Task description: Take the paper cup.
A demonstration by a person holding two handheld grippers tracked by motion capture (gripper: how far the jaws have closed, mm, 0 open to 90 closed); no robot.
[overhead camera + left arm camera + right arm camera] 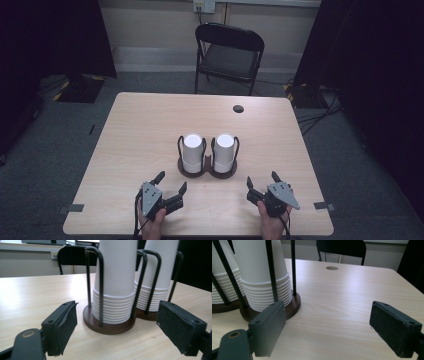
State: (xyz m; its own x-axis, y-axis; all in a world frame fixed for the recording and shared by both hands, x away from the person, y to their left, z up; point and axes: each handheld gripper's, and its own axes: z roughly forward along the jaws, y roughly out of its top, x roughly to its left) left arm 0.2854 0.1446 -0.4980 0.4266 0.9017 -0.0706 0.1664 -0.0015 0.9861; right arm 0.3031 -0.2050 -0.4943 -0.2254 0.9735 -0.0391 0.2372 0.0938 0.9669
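— Both claws first: left gripper (171, 182) sits at the near edge of the table, jaws spread wide, nothing between the pads. Right gripper (262, 179) same story on the other side, jaws standing apart, pads bare.

— Noted. Biggest item?

— Pale wood-grain rectangular table (140, 125), rounded corners, a small round dark cable hole (238, 108) near its far edge. Behind it, on grey carpet, a black folding chair (229, 55) against the wall.

— And the work piece?

— Dark brown wooden double-ring cup holder (207, 170) with black wire hoops, near the middle of the table, just ahead of both grippers. Each ring holds an upright stack of white paper cups, upside down: left stack (192, 150), right stack (224, 150). Stacks stand side by side, close together.

— Contact?

— None. In the left gripper view the holder base (110, 327) lies past the jaw tips, the nearer stack (116, 277) roughly centred in the gap but farther off. In the right gripper view the holder (293, 306) sits off to the left, behind the left jaw; bare tabletop lies between the pads.

— Hands?

— A hand wraps each gripper from below at the table's near edge; grey three-cornered plates face up on both.
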